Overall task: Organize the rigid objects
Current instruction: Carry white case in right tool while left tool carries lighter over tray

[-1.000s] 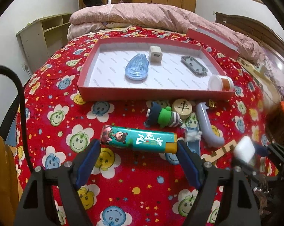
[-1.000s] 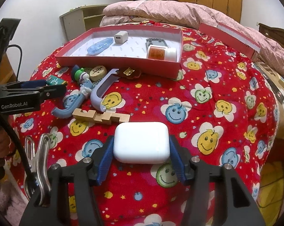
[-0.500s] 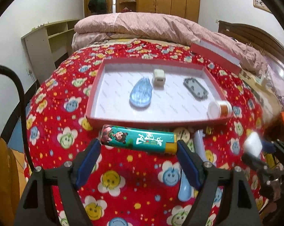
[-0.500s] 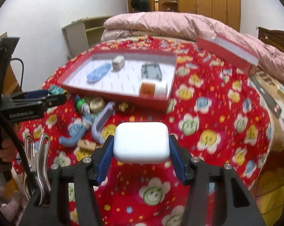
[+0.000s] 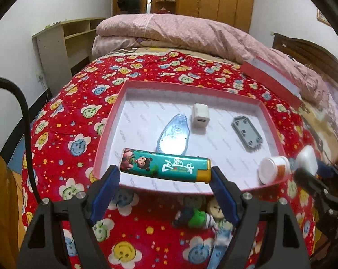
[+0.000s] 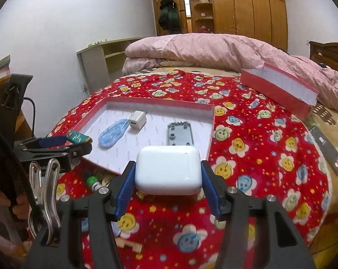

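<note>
Left gripper point(image 5: 165, 174): blue-padded fingers point(image 5: 107, 185) pinch a lighter point(image 5: 165, 165) end to end, held crosswise. Lighter body teal, with a cartoon child printed at its 9 o'clock end, white brush-style characters near the middle (not readable to me), gold cap at the 3 o'clock end. It hangs over the near edge of the red tray point(image 5: 106, 134), clear of the floor of the tray.

Right gripper point(image 6: 167, 174): blue ribbed fingers point(image 6: 126, 183) clamp a white earbud case point(image 6: 167, 170) by its two short sides. Case is glossy, rounded, with a faint lid seam near the top. It is held above the bedspread, in front of the tray's near right corner.

Tray: shallow, red walls, white liner printed with faint repeated grey wording, too small to read. Contents in the left wrist view: clear blue teardrop-shaped tape dispenser point(image 5: 172, 134) at centre; white USB charger cube point(image 5: 199, 117) touching it at 1 o'clock; grey plate with four holes point(image 5: 247, 133) at 3 o'clock; white-capped orange bottle point(image 5: 273, 170) lying on its side at the 4 o'clock corner.

Outside the tray, at 6 o'clock of it on the red smiley-flower bedspread point(image 5: 74, 116): a small green-and-blue toy figure point(image 5: 194, 218), blurred. A second red box point(image 6: 281, 89) lies at 2 o'clock from the tray.
</note>
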`<action>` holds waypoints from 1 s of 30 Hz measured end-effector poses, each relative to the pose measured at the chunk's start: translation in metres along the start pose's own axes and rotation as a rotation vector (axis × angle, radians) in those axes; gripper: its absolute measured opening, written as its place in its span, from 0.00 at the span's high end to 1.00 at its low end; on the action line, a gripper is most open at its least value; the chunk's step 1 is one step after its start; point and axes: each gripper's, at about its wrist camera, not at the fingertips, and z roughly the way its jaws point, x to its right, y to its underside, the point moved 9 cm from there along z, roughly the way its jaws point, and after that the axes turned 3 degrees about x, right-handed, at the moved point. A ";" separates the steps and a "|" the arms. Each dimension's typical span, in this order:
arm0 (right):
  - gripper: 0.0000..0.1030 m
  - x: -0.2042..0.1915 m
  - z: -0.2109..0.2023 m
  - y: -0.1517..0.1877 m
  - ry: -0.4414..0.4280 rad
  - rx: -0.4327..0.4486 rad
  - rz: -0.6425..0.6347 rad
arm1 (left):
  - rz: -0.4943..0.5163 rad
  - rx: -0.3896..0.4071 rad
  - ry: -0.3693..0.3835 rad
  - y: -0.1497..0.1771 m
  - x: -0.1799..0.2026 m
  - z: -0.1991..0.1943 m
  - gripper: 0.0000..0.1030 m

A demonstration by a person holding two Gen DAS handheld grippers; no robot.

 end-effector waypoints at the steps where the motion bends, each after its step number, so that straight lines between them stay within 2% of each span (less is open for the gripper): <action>1: 0.45 0.001 0.004 -0.001 -0.003 0.000 0.000 | -0.006 -0.010 -0.008 0.000 0.000 0.005 0.18; 13: 0.45 0.016 0.038 -0.006 -0.026 -0.010 0.036 | -0.009 -0.047 -0.050 0.001 0.003 0.034 0.18; 30: 0.45 0.014 0.057 0.000 -0.006 -0.001 0.010 | 0.013 -0.024 -0.071 0.001 0.009 0.050 0.18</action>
